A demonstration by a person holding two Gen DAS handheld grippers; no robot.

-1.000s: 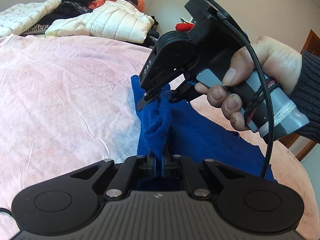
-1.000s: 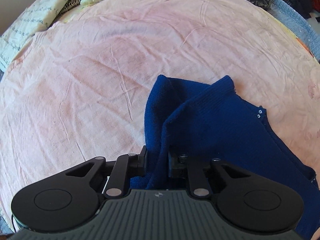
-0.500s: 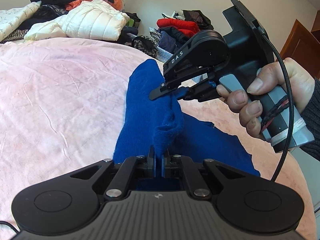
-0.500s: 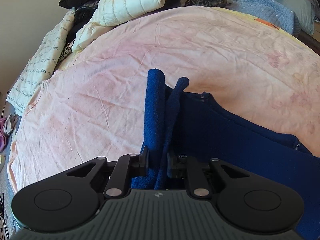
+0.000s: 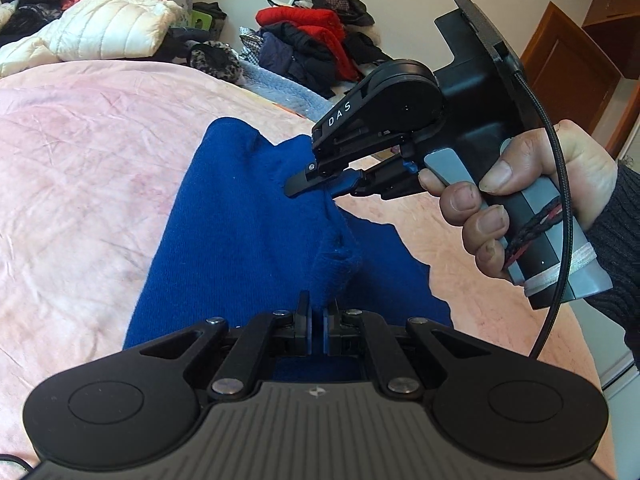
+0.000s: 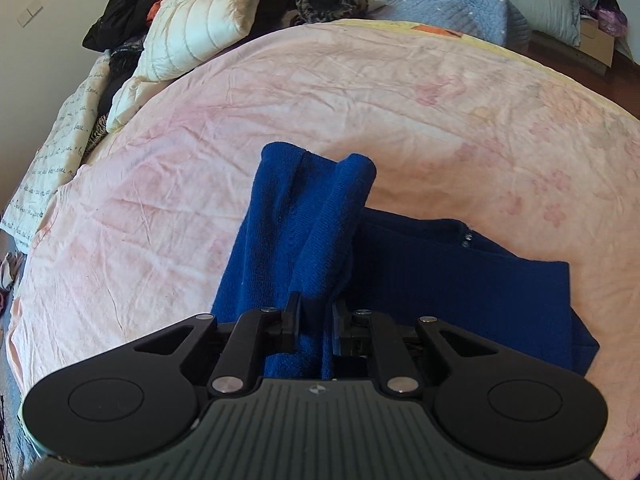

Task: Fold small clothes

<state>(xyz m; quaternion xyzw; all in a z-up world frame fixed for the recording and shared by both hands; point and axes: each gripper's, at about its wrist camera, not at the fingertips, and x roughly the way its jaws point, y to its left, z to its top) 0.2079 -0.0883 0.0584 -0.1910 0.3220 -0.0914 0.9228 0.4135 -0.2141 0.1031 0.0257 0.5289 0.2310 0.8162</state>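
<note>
A small blue knit garment (image 5: 240, 216) lies on the pink bedsheet (image 5: 80, 168), one side lifted and folded over. My left gripper (image 5: 318, 312) is shut on a bunched edge of it near the camera. My right gripper (image 5: 320, 186), held by a hand (image 5: 520, 200) in a dark sleeve, is shut on another part of the same edge farther off. In the right wrist view the blue garment (image 6: 304, 232) rises in a fold from between the pads of the right gripper (image 6: 314, 312), with the rest spread flat to the right.
A white puffy jacket (image 5: 104, 28) and dark clothes are piled at the bed's far left. A heap of red and dark clothes (image 5: 316, 40) lies beyond a blue-grey quilt (image 6: 440, 4). A wooden door (image 5: 568, 76) stands at right. Wide bare pink sheet (image 6: 140, 220) lies left of the garment.
Both grippers have carried the held edge of the blue garment sideways across the bed, laying more of it over. The right gripper has moved farther from the left one and rolled.
</note>
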